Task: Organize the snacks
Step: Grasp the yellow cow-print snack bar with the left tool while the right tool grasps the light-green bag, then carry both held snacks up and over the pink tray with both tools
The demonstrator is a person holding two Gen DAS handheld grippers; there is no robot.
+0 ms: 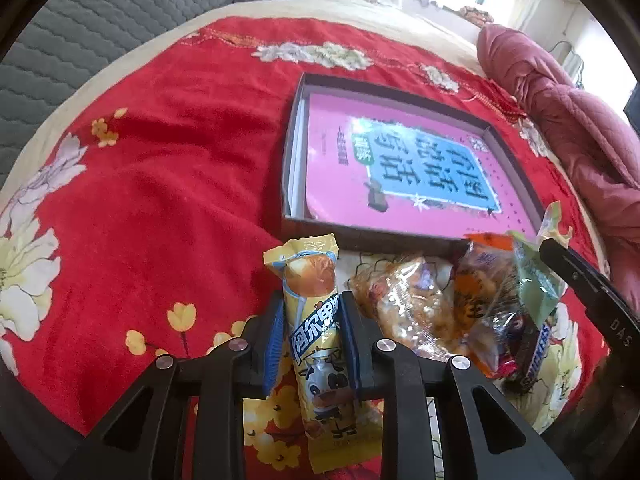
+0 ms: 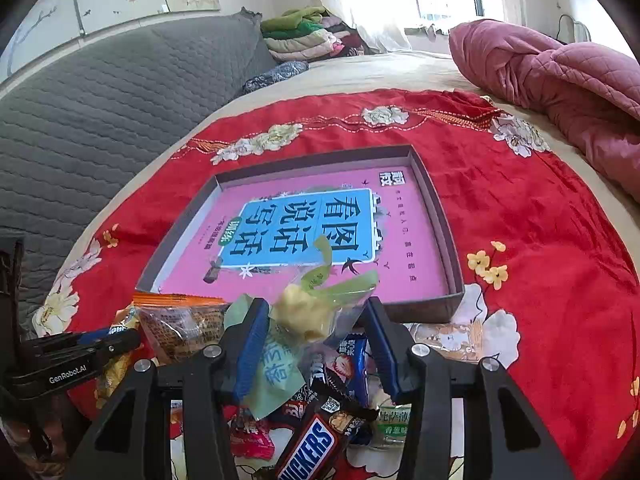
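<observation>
Both grippers are working the snack pile on a bed covered in a red floral blanket (image 1: 160, 160), in what looks like the pick-up step of the sorting job. The left gripper (image 1: 314, 340) is pinching a long yellow snack packet (image 1: 320, 344) with a cartoon cow, its blue-padded fingers (image 1: 274, 344) pressing the wrapper's sides near mid-length. The right gripper (image 2: 316, 336) is closing its fingers on a clear bag with a pale yellow pastry (image 2: 304, 312), though whether the pads are truly gripping it is hard to tell (the film is bunching between them). Beneath it are lying a Snickers bar (image 2: 310, 450) and other wrappers. Just beyond the pile a shallow cardboard box (image 2: 440, 216) is holding a pink book (image 2: 408, 264). Next, by this reading, each packet needs lifting clear of the heap and carrying forward over the box's near wall.
</observation>
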